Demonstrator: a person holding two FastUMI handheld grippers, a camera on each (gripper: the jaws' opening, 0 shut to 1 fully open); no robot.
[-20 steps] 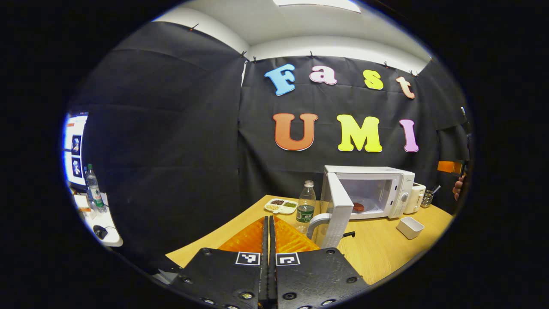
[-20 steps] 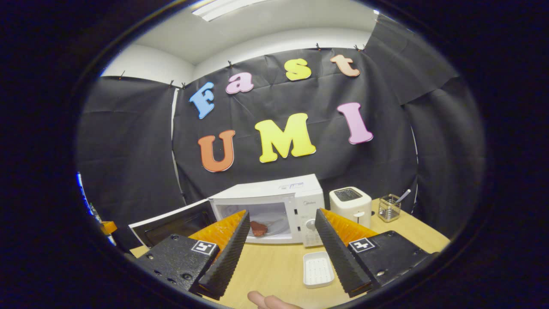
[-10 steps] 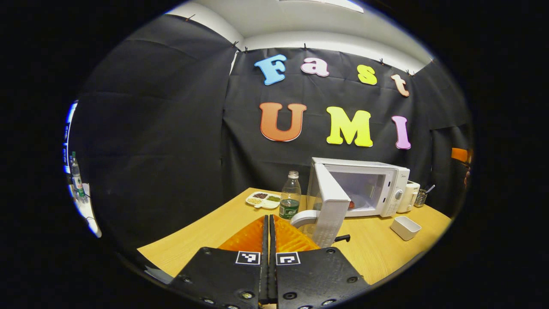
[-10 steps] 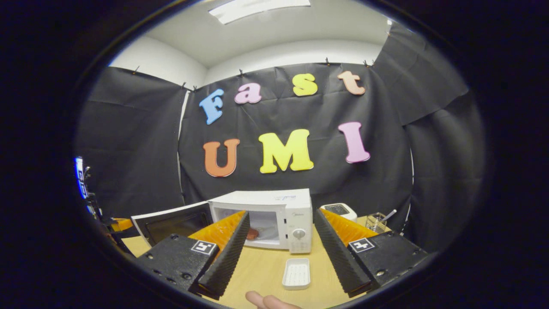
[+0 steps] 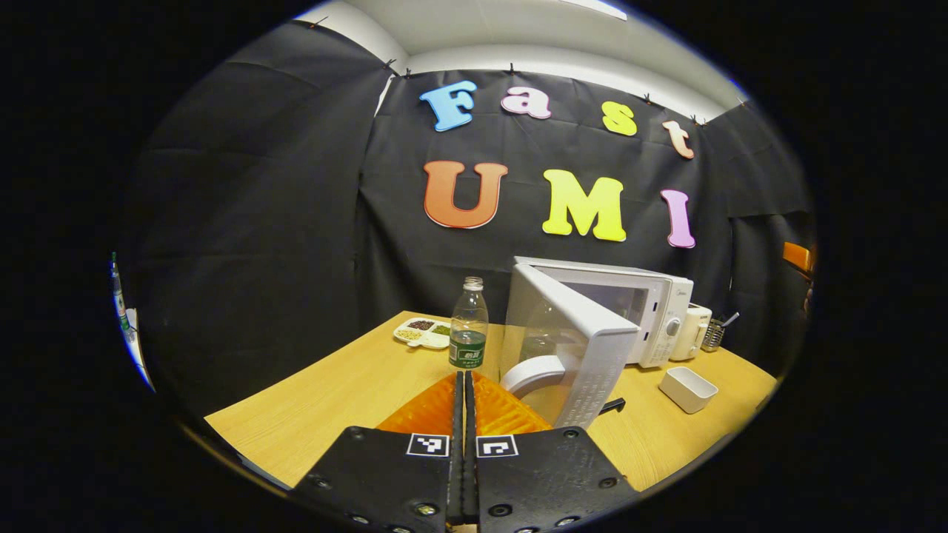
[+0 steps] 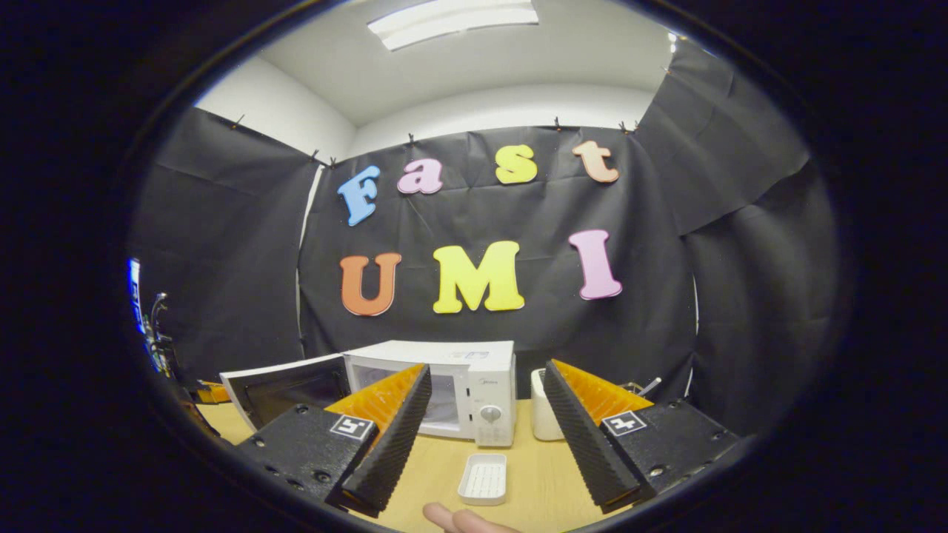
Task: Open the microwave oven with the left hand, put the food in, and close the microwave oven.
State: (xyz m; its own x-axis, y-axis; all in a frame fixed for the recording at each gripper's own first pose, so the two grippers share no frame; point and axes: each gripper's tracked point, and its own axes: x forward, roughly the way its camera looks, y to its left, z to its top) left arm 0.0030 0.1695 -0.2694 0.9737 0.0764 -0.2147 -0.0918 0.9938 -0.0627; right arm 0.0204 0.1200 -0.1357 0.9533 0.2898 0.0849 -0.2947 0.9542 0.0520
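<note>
Microwave oven [image 5: 652, 318] stands on the desk [image 5: 333, 392], its door [image 5: 570, 348] half open; one bottle [image 5: 469, 326] beside. Left gripper [image 5: 464, 385] jaws closed, empty; right gripper [image 6: 481, 437] jaws open.

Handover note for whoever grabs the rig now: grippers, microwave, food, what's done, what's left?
Left gripper: shut, empty, just short of the microwave door.
Right gripper: open, empty, back from the microwave.
Door stands partly open, its handle facing the left gripper.
Food: cannot be made out in the cavity from either view; the white tray on the table is empty.
Left: close the door fully.
</note>
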